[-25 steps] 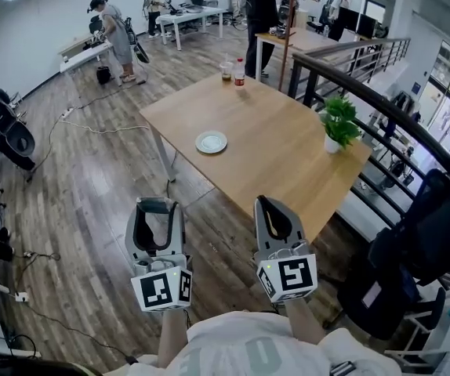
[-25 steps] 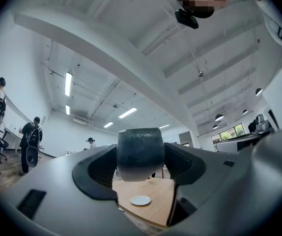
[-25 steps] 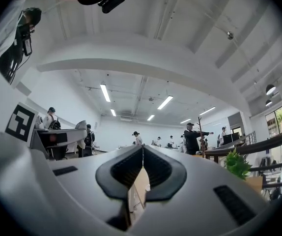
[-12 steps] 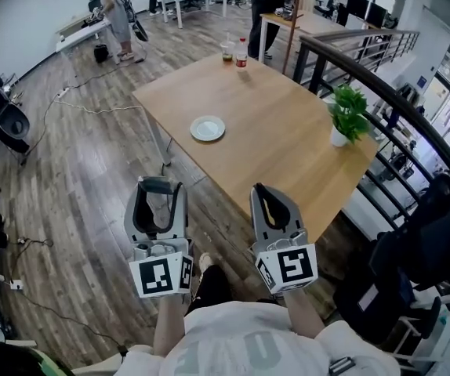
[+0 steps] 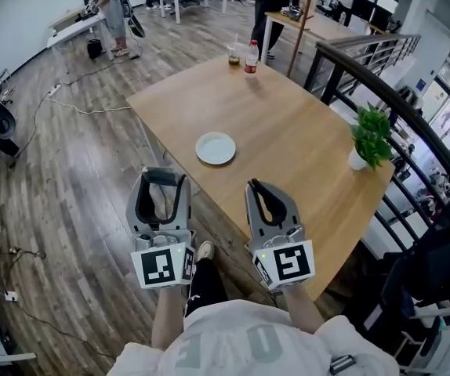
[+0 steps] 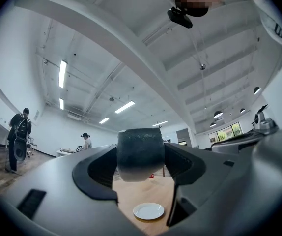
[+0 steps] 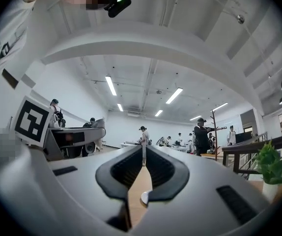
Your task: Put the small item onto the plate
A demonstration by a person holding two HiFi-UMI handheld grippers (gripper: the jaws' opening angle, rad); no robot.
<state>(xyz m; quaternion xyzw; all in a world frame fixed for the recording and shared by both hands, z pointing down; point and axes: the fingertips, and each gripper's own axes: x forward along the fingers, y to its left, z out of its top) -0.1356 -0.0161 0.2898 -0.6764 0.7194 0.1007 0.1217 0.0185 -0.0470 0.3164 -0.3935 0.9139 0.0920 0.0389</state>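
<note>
A white plate (image 5: 215,148) lies on the wooden table (image 5: 288,139), near its left edge; the left gripper view also shows this plate (image 6: 149,211), below the jaws. My left gripper (image 5: 162,177) hangs over the floor short of the table, shut on a small dark grey rounded item (image 6: 140,154) that fills the gap between its jaws. My right gripper (image 5: 263,189) is beside it at the table's near edge, jaws pressed together with nothing in them. In the right gripper view a sliver of the plate (image 7: 144,197) shows past the right gripper (image 7: 144,156).
At the table's far corner stand a red-capped bottle (image 5: 251,56) and a cup (image 5: 234,55); a potted plant (image 5: 370,137) stands at the right edge. A dark railing (image 5: 382,92) runs behind the table. Cables (image 5: 84,104) cross the floor, and people stand at far desks.
The table and plate have come nearer and lower in the head view as the person stepped forward. Both grippers keep the same pose, the left still holding the item.
</note>
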